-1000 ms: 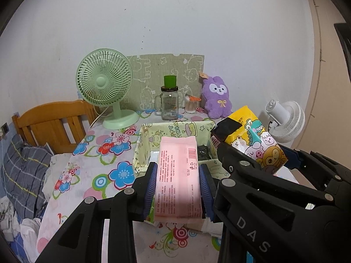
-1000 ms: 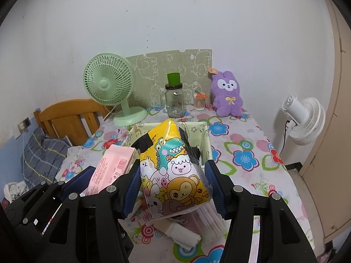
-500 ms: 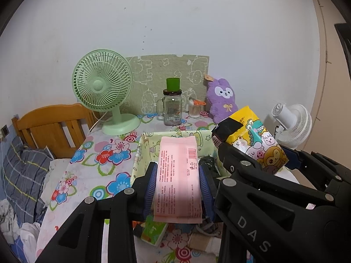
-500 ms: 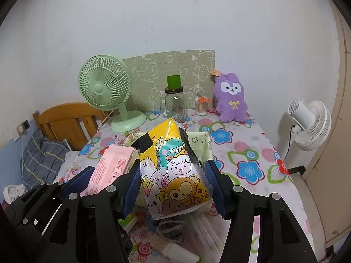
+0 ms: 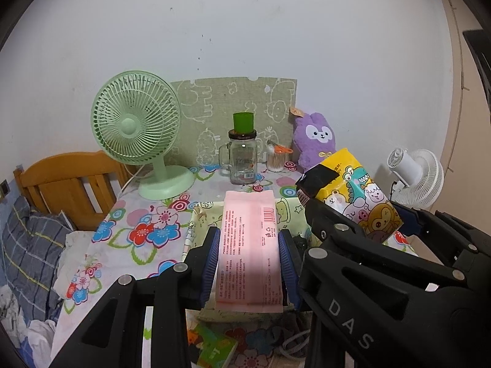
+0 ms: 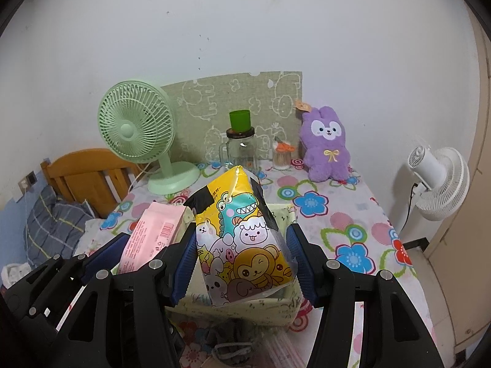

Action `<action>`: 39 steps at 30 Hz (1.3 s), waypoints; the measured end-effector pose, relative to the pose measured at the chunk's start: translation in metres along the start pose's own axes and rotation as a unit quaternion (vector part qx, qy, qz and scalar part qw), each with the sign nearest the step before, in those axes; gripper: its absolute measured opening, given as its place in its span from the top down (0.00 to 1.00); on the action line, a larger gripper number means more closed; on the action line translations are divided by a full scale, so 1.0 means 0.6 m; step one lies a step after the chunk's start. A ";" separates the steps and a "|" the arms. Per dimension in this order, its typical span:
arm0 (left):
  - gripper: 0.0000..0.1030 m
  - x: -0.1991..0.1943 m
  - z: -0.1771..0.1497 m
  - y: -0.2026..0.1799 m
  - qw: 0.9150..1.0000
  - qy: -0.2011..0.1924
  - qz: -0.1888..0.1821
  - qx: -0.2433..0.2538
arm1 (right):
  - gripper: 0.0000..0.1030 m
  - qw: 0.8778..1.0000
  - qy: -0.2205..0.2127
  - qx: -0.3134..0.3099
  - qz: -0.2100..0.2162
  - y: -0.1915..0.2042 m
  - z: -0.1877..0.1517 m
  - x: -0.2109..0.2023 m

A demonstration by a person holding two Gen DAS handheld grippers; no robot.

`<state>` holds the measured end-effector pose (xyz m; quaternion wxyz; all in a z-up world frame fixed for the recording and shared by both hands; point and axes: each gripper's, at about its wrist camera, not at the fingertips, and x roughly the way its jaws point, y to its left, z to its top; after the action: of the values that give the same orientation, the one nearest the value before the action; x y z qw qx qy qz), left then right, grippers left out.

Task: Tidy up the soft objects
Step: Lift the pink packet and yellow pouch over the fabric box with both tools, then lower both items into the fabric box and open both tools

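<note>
The left gripper (image 5: 248,263) is clamping the pink pack (image 5: 248,245) and the right gripper (image 6: 242,263) the yellow pack (image 6: 242,245) above the fabric bin (image 6: 239,309); loosening early risks missing it.

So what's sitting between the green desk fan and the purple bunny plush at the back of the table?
A glass mug jar with a green cup on its lid, then a small cotton swab container beside the bunny; the right wrist view shows this.
</note>
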<state>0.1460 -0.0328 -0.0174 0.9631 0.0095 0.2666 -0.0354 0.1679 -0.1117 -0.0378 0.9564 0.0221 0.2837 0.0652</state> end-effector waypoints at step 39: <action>0.18 0.184 -0.015 0.021 0.994 0.106 0.006 0.002 | 0.41 0.997 0.074 -0.010 0.038 -0.018 -0.014 0.208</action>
<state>0.2368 -0.0270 -0.0822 0.9296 0.0172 0.3672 -0.0287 0.2684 -0.1050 -0.1130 0.9300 0.0180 0.3517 0.1055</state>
